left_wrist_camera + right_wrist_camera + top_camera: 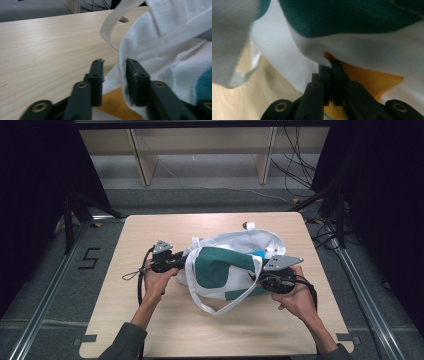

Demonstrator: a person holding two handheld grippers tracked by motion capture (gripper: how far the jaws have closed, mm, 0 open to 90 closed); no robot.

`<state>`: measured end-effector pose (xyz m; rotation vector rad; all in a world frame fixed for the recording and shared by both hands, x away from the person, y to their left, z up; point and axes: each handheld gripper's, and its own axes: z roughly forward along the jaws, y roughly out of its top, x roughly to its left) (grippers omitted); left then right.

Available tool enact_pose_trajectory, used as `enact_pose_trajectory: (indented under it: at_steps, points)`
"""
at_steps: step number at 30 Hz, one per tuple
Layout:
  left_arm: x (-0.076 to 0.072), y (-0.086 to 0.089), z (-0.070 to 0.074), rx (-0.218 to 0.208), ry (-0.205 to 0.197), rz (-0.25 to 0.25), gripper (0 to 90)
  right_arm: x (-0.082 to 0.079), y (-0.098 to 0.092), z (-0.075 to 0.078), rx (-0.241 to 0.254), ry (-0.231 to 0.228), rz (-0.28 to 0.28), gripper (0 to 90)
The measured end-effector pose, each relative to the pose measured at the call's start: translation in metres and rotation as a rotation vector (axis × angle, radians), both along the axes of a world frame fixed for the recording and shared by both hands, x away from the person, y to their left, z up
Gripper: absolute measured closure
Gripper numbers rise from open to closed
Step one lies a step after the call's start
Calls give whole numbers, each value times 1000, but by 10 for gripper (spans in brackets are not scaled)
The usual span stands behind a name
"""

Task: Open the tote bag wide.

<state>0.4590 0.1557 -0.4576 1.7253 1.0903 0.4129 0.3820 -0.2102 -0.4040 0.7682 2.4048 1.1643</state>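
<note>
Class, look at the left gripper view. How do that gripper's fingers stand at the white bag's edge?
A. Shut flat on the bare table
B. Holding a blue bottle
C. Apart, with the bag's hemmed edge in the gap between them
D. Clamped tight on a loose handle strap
C: the left gripper has its fingers apart, with the hemmed edge of the white bag lying in the gap.

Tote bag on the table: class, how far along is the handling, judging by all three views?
Done: the white and green tote bag lies on the wooden table, mouth gaping. In hand: the right tool is shut on the bag's fabric; the left tool stands open with the bag's rim between its jaws. Left: the left tool probably needs a fresh grip.
</note>
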Motion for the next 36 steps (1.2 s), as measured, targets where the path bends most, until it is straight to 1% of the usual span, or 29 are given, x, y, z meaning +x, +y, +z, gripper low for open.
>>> enact_pose_trajectory:
  at_steps: [1,3,4,5,6,8,9,10,11,12,13,15,16,17,18,19,20,22,23,24,25,27,28,29,31,32,33,35,36]
  points:
    - [-3,10,8,-45,7,19,492,1,-2,3,24,12,-16,894]
    - [-10,21,21,-77,-17,41,449,0,-5,5,46,11,-31,894]
    - [-10,21,21,-77,-17,41,447,0,-5,5,46,11,-31,894]
    - [-21,30,35,-81,-53,46,427,3,-8,7,56,-5,-30,894]
    - [-21,30,35,-81,-53,46,409,3,-8,7,56,-5,-30,894]
    - [-37,35,49,-83,-75,31,406,3,-8,6,77,2,-41,894]
    - [-47,36,55,-79,-87,10,400,4,-9,8,74,-2,-32,894]
    - [-53,36,58,-72,-100,-17,395,3,-9,8,87,-9,-51,894]
    - [-71,29,61,-94,-71,-70,395,4,-9,10,91,-8,-47,894]
    - [-78,22,61,-127,-58,-104,395,3,-9,10,95,-6,-55,894]
    - [-83,15,60,-141,-49,-139,394,5,-11,12,83,-18,-40,894]
    - [-90,-2,56,-160,-18,-207,393,5,-10,12,102,-33,-60,893]
    - [-90,-2,56,-160,-18,-207,397,5,-10,12,102,-33,-60,893]
    - [-92,-21,50,-148,-5,-260,408,4,-11,14,98,-30,-59,894]
    - [-91,-30,48,-126,-9,-281,427,5,-12,14,101,-20,-52,893]
    - [-91,-30,48,-126,-9,-281,493,5,-12,14,101,-20,-52,893]
    - [-87,-45,42,-74,-56,-295,595,5,-13,15,116,-29,-64,894]
    - [-83,-57,37,-6,-90,-264,758,6,-15,16,120,-47,-68,894]
    - [-81,-60,37,30,-113,-264,802,5,-16,17,124,-35,-71,894]
    - [-78,-63,36,53,-126,-266,824,5,-17,19,134,-48,-72,894]
    - [-75,-65,34,58,-130,-262,832,6,-18,21,136,-59,-55,894]
    - [-71,-68,28,89,-146,-269,839,7,-20,21,159,-61,-52,894]
    - [-71,-68,28,89,-146,-269,842,7,-20,21,159,-61,-52,894]
    - [-71,-71,21,130,-148,-273,843,6,-18,18,156,-68,-60,895]
    - [-72,-73,15,171,-159,-267,843,8,-17,13,136,-66,-44,895]
    - [-72,-73,15,171,-159,-267,844,8,-17,13,136,-66,-44,895]
    - [-71,-76,11,221,-169,-265,843,8,-14,7,121,-53,-41,895]
    - [-67,-78,6,220,-156,-255,844,9,-12,4,116,-58,-47,895]
    - [-64,-79,5,227,-161,-249,843,11,-10,1,79,-64,-48,894]
